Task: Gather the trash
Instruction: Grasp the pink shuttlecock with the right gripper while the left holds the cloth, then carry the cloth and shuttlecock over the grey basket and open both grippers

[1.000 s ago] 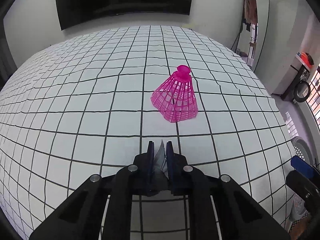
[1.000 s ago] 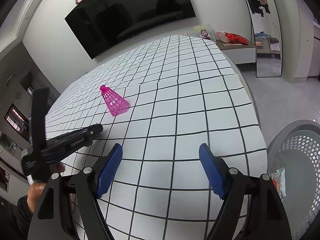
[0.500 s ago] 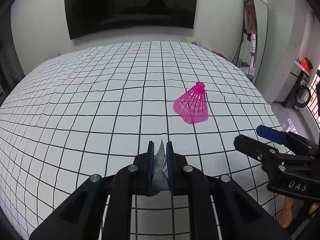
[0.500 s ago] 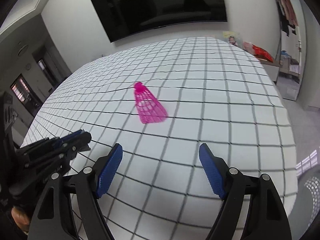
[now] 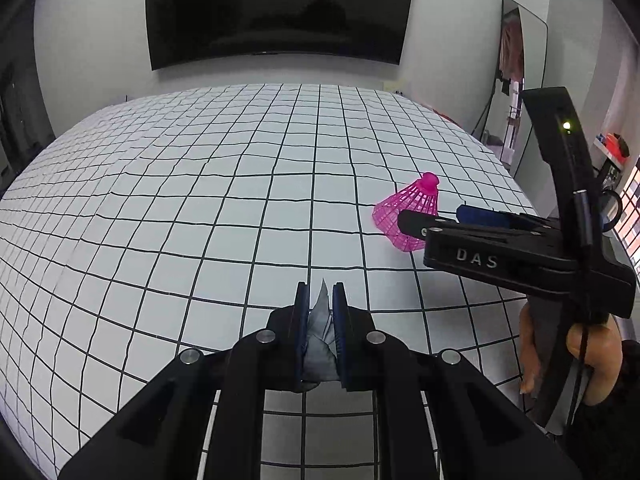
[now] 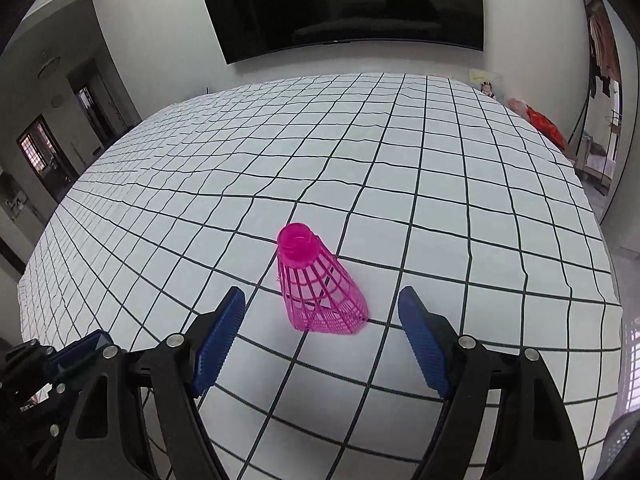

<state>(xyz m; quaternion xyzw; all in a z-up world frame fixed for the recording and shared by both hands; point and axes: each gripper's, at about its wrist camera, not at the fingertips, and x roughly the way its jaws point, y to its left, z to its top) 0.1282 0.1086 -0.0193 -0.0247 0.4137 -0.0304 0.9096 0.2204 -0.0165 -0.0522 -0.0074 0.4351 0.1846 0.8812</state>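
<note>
Shuttlecocks: one pink shuttlecock (image 6: pixel 316 280), upright, at 12 o'clock from right gripper (image 6: pixel 322 336).
Right gripper: jaws apart, empty.
Left gripper (image 5: pixel 320 304): clamped on one grey scrap (image 5: pixel 319 332).

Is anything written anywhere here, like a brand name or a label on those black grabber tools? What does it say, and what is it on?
"DAS": pale capital letters on the black side of the right gripper, seen from the left wrist view.
The yellowish card beyond the far edge of the checked cloth may carry print, but it is too small and blurred to read.
Nothing readable on the pink shuttlecock or the wall television.
</note>
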